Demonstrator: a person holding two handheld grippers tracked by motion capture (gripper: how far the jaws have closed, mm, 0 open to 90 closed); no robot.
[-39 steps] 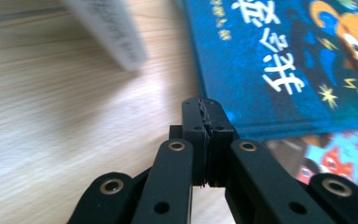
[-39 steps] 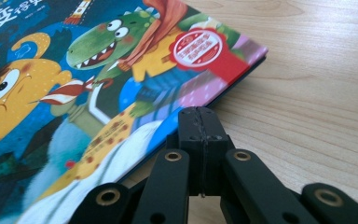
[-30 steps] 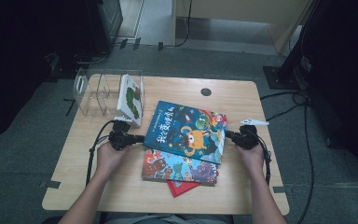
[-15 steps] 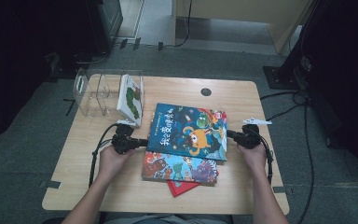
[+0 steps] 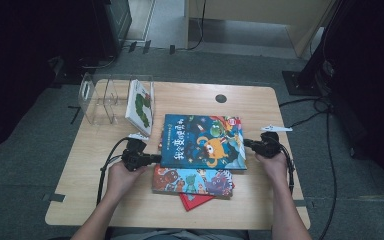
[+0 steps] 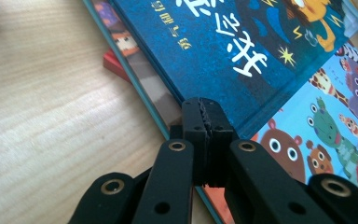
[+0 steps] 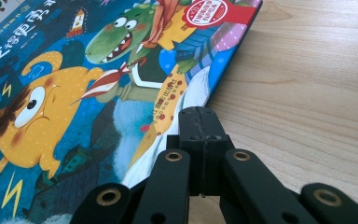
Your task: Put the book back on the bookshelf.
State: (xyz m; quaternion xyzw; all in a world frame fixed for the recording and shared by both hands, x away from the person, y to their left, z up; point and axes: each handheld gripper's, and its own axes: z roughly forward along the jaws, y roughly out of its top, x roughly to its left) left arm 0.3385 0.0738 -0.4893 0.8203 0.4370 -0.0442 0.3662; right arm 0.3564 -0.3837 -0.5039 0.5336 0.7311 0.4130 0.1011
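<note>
A blue picture book (image 5: pixel 202 141) lies at the table's middle, on top of a colourful animal book (image 5: pixel 192 181) and a red book (image 5: pixel 195 201). My left gripper (image 5: pixel 155 158) is shut, and its tips rest against the blue book's left edge near the front corner. In the left gripper view the pressed-together pads (image 6: pixel 196 121) sit at the blue cover (image 6: pixel 223 51), with the animal book (image 6: pixel 326 126) below it. My right gripper (image 5: pixel 246 143) is shut too, at the book's right edge. The right gripper view shows its tips (image 7: pixel 200 116) beside the blue book (image 7: pixel 74 98). Nothing is between either pair of jaws.
A clear rack (image 5: pixel 100 97) stands at the table's back left, with a white book (image 5: pixel 141 105) leaning in it. A cable hole (image 5: pixel 221 98) is in the wooden table (image 5: pixel 260 210) near the back edge. Cables trail from both grippers.
My left gripper has slid a little toward the near side and to the right along the blue book's left edge. The right gripper has stayed put.
</note>
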